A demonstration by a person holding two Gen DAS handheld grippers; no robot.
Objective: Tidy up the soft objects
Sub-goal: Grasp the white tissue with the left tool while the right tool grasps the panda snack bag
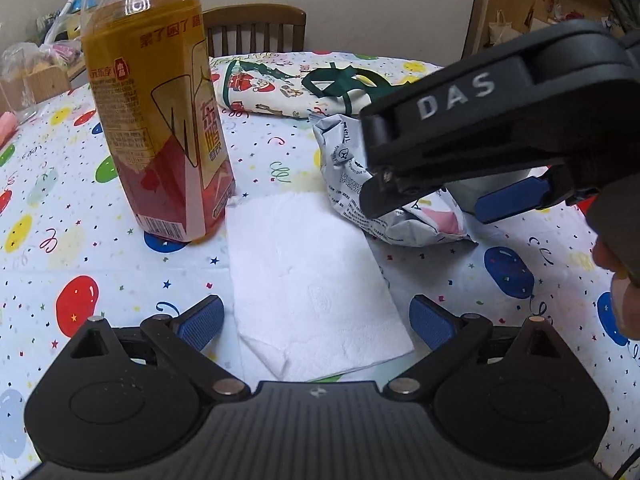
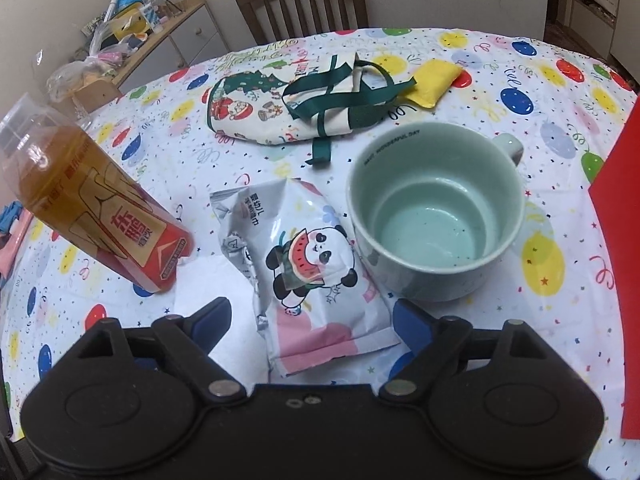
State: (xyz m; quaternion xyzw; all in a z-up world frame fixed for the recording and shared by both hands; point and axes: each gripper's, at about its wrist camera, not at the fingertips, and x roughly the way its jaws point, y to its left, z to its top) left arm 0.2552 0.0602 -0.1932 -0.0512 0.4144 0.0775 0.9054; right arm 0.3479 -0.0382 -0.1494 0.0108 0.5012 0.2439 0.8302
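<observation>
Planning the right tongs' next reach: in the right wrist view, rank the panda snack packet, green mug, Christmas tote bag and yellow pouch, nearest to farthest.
1. Panda snack packet, between the open right tongs.
2. Green mug, ahead right.
3. Christmas tote bag, farther back, centre.
4. Yellow pouch, back right.

The tablecloth (image 2: 520, 64) was white with balloons in red, blue, yellow and green, and small stars. Beside the pale green mug (image 2: 436, 216) lay a white and silver packet (image 2: 316, 264) with a panda and a red watermelon slice, pink at its near end. Behind the mug, the cream bag (image 2: 256, 116) had Santa prints and dark green straps. The pouch (image 2: 434, 78) was yellow. The bottle (image 1: 160, 120) was amber with a red label. The tissue (image 1: 312, 280) was white. Both grippers (image 1: 316, 320) (image 2: 312, 320) were black with blue pads (image 1: 202, 322).
</observation>
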